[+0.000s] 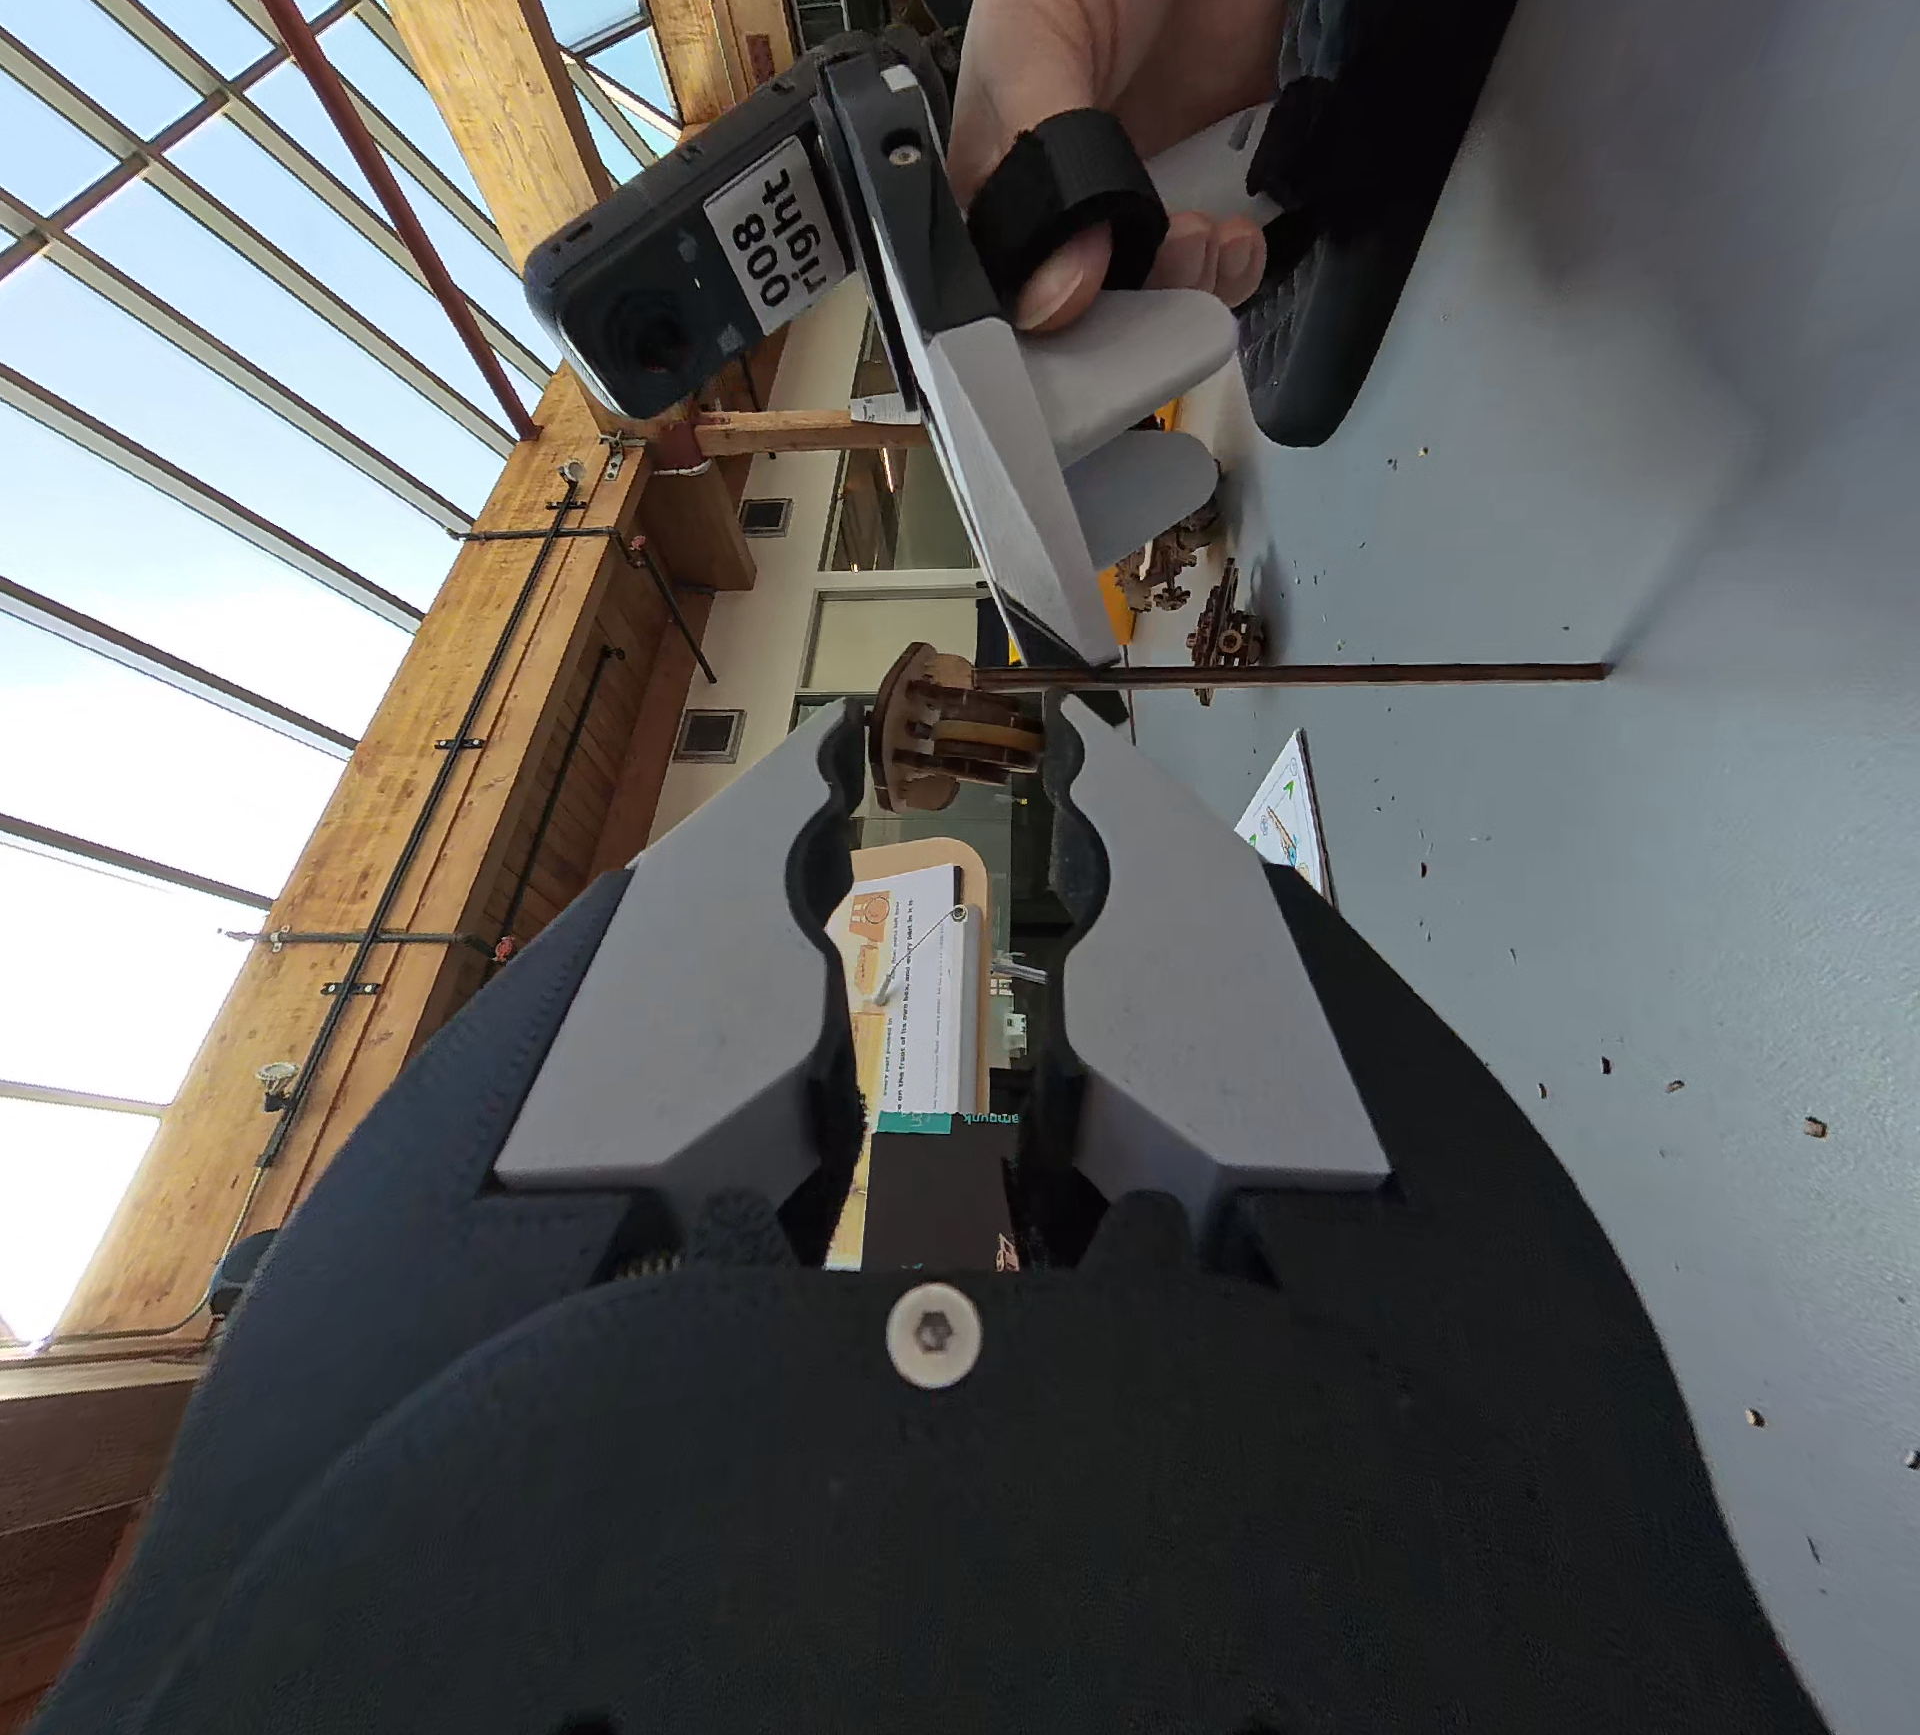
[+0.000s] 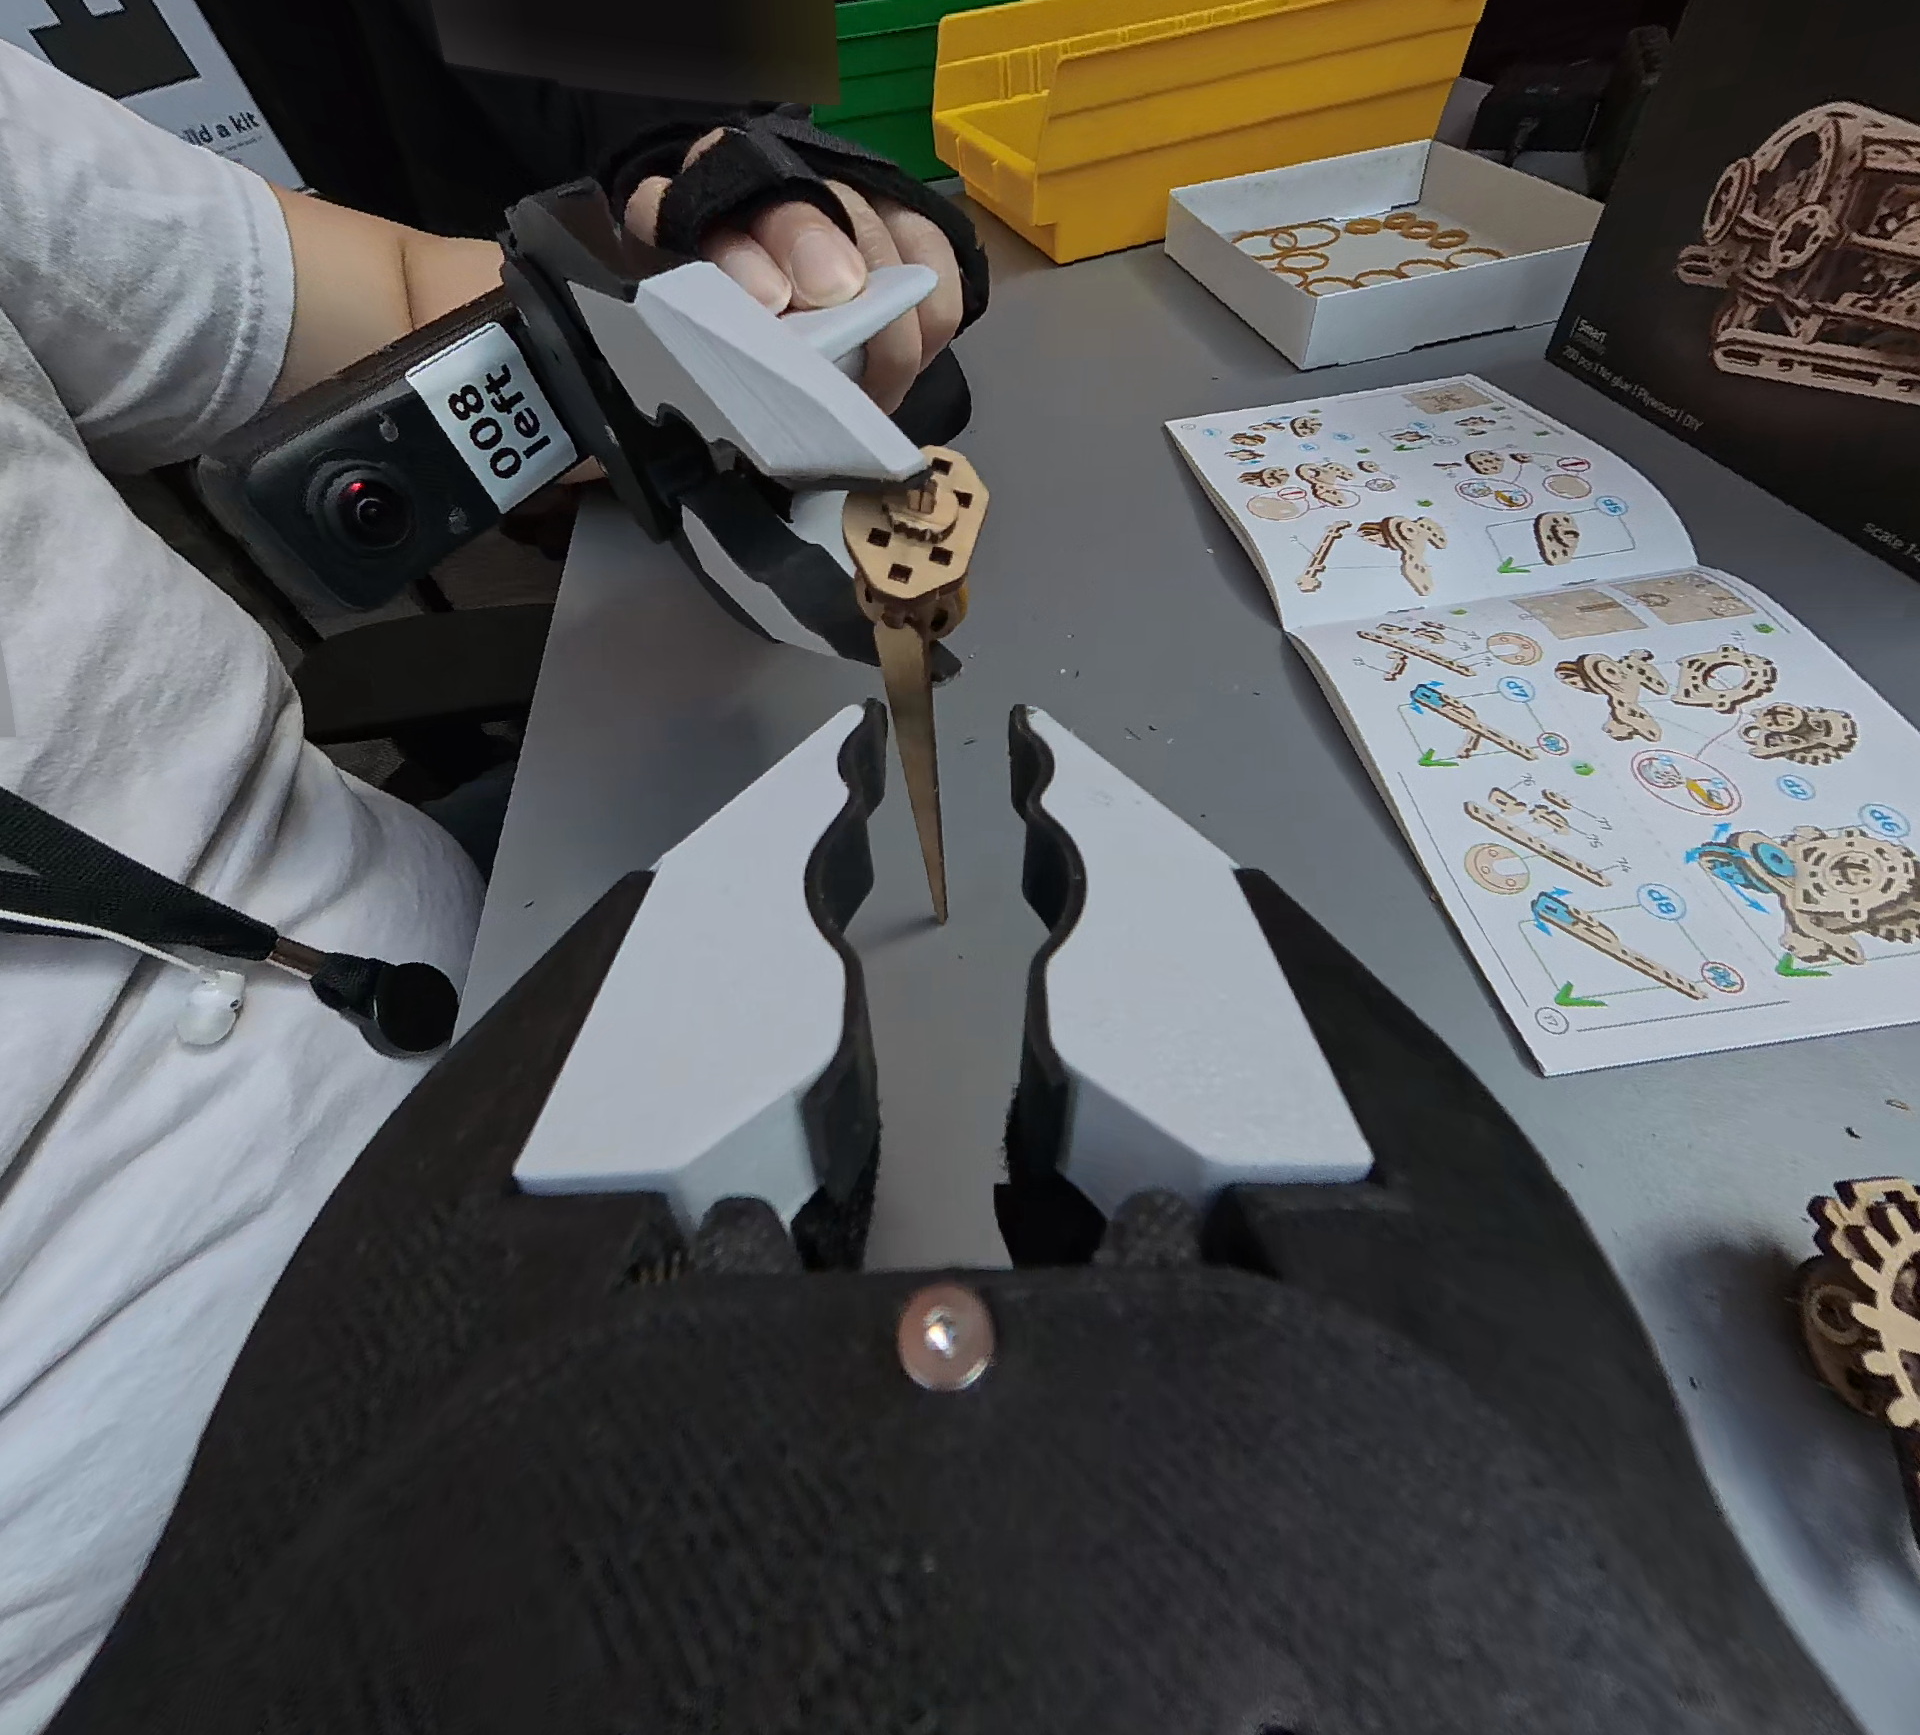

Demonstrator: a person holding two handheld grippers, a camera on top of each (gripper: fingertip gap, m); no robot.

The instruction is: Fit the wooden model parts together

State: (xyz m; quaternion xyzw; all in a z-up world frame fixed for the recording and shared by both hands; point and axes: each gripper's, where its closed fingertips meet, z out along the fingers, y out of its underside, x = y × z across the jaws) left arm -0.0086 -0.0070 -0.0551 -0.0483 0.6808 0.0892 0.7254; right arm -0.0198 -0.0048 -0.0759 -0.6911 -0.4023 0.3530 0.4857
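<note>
Left gripper (image 2: 914, 563) clenched on the wooden assembly (image 2: 914, 532), gripped near its head, seen at 12 o'clock in the right wrist view. Head of the assembly: flat light-plywood plate, rounded outline, pierced with small square holes; small cog-like hub on its face. In the left wrist view the same head (image 1: 951, 729) read as two discs joined by short slats, pinched between the fingertips. From it a long thin wooden pointer (image 2: 920, 781) tapered down to a fine tip that touched the grey table (image 2: 1195, 750); laser-browned edges.

Right gripper (image 2: 940, 719) released, jaws apart, nothing between the pads; the pointer stood between its fingers, closer to the left-hand one, apparently touching neither. In the left wrist view, right gripper (image 1: 1091, 646) sat at 12 o'clock, tips just beside the pointer (image 1: 1288, 673).

Open instruction booklet (image 2: 1538, 709) lay flat at 3 o'clock. Kit box (image 2: 1766, 210) stood at 2 o'clock. White tray (image 2: 1382, 314) of wooden rings at 1 o'clock, yellow bin (image 2: 1195, 96) behind it. Another wooden gear piece (image 2: 1870, 1311) at 4 o'clock, at the frame edge.
</note>
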